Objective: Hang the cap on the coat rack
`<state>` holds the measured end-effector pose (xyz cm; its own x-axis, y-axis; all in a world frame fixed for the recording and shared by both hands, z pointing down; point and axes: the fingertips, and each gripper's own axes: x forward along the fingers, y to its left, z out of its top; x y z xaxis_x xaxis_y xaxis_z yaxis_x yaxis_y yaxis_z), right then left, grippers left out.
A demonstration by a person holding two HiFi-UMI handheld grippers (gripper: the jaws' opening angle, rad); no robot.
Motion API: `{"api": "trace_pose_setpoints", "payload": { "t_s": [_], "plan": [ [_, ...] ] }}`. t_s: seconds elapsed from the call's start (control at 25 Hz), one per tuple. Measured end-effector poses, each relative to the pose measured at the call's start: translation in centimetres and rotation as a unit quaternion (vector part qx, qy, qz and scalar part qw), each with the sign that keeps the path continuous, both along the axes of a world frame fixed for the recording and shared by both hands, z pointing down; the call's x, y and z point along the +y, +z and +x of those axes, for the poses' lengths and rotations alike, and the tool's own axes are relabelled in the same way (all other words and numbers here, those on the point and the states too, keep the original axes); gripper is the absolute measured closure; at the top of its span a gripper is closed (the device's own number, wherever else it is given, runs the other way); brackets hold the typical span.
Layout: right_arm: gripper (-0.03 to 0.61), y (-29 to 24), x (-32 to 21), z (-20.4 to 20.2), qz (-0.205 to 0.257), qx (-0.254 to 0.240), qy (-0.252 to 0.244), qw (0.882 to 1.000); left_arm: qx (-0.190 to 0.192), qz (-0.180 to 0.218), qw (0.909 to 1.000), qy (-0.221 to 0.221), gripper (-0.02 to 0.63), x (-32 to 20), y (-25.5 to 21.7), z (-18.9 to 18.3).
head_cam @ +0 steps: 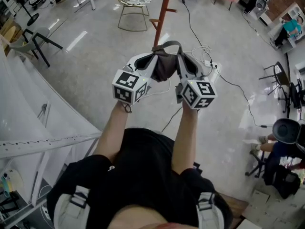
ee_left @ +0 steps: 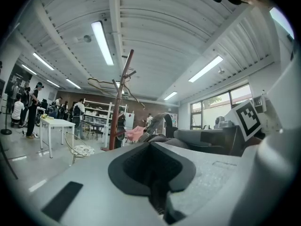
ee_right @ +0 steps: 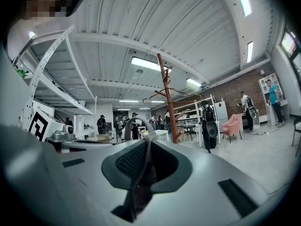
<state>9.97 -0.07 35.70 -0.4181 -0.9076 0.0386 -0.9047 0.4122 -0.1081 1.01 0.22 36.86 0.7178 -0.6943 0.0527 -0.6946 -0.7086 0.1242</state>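
Two grippers, left gripper and right gripper; one cap; one coat rack; one wire chair.

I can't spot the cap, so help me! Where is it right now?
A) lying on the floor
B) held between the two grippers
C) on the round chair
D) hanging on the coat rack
B: in the head view the cap stretches between the left gripper and the right gripper. Both are shut on its edges, and the cap is short of the rack.
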Motion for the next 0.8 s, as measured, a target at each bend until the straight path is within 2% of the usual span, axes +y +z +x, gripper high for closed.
{"api": "trace_pose_setpoints", "payload": {
  "t_s": [0.36,0.8],
  "plan": [
    [0.551,0.4,-1.1,1.7,-0.002,-0.008,-0.008,1.0,-0.002,-0.001,0.9999,-0.014,0.611,-0.2,0.1,1.7],
    [0.549,2.1,-5.8,-1.3,-0.017,-0.017,-0.045,0.999,-0.01,-0.021,0.9983,-0.053,0.611,-4.1,1.8,-1.2]
  ]
}}
